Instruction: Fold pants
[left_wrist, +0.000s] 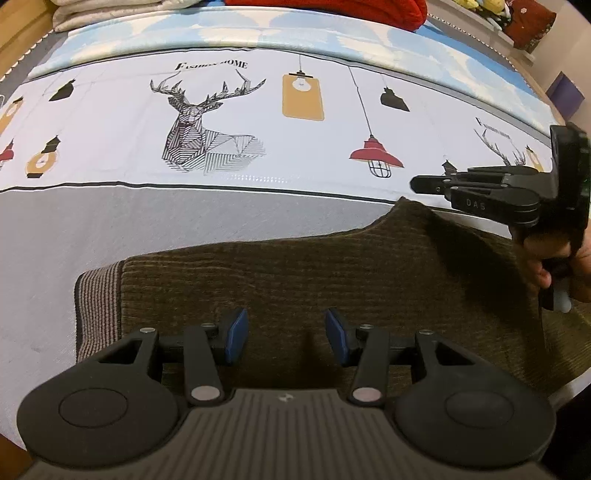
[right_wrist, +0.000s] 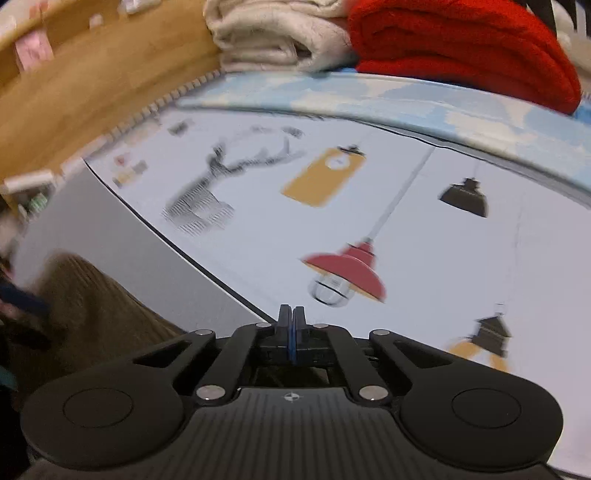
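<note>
The pants (left_wrist: 314, 280), brown ribbed fabric already laid in a flat folded block, occupy the lower centre and lower right of the left wrist view, directly ahead of and beneath the left hand-held gripper (left_wrist: 286, 336). The long axis of the block runs left to right across the frame. A striped band (left_wrist: 98, 306) closes its lower-left end; a raised corner (left_wrist: 406, 210) peaks at centre right.

Left hand-held gripper: jaws spread wide, blue pads (left_wrist: 236, 336) apart, nothing between them; whether it touches the fabric cannot be determined.

Right hand-held gripper (right_wrist: 291, 321): jaws pressed fully together with no cloth visible between them. In the left wrist view it appears at the right edge (left_wrist: 424, 184), just above the raised corner, pointing toward frame left. In the right wrist view, which is motion-blurred, the pants (right_wrist: 96, 310) lie at lower left, off to the side of its fingers.

Judgement: the left unit is nearer the midline of the block; the right unit is nearer the raised corner.

Surface: a bed with a printed sheet (left_wrist: 258, 147) showing deer and lamps, a grey strip below. Folded cream (right_wrist: 273, 37) and red (right_wrist: 461, 48) blankets lie at the top of frame; a wooden panel (right_wrist: 74, 92) fills upper left
</note>
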